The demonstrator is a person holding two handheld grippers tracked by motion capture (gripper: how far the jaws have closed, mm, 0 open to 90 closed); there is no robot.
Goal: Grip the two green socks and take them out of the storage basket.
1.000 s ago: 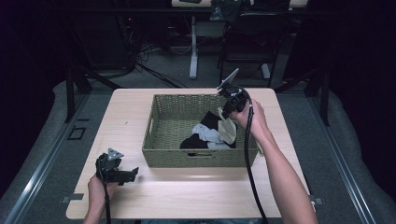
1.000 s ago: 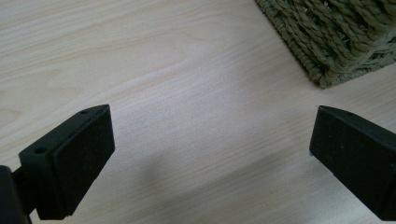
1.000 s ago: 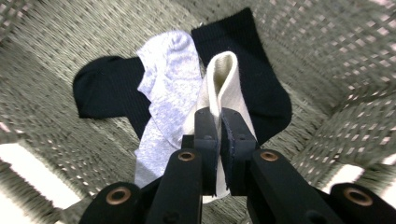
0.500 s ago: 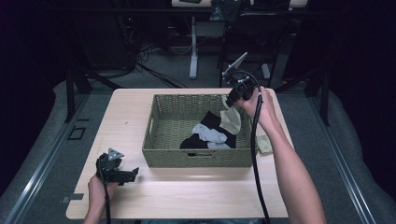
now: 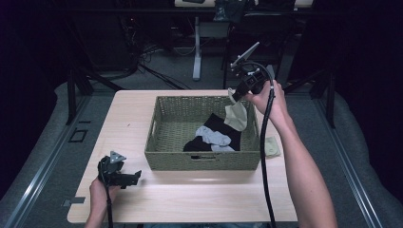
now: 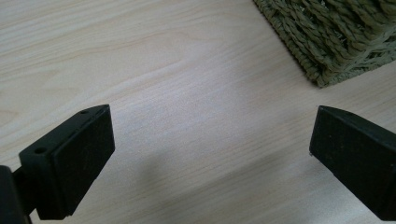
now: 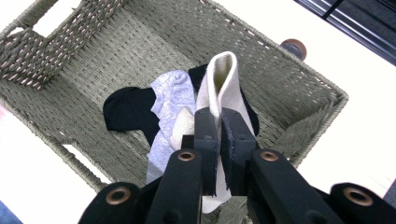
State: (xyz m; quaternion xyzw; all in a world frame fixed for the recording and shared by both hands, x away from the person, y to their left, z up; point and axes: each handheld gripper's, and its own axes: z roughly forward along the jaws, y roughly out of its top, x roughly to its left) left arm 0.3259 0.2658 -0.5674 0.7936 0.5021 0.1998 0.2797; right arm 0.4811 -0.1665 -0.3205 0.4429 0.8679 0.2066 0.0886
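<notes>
High view: the right gripper (image 5: 236, 94) hangs above the far right corner of the basket (image 5: 203, 159), jaws clamped on a cream sock (image 5: 237, 115) that dangles from them, its lower end just over the pile inside. The right gripper view confirms the pinch — both black jaws pressed together on the cream sock (image 7: 219, 88), with a grey sock (image 7: 172, 100) and a black sock (image 7: 128, 108) lying below on the basket floor (image 7: 140, 42). So the step in hand looks like pulling socks out of the basket one at a time, and this one is mid-lift, clear of the weave but not yet past the rim. On the table just right of the basket lies another cream sock (image 5: 271, 146), likely its mate, which suggests where this one is headed. The next move calls for carrying the sock sideways over the right wall without snagging the wicker, then lowering it beside that mate and letting go. The left gripper (image 5: 121, 178) rests low on the table (image 5: 190, 199) near the front left corner of the basket — its jaws stand wide apart with nothing between them, bare wood (image 6: 187, 93) under them and the basket corner (image 6: 336, 42) off ahead.
</notes>
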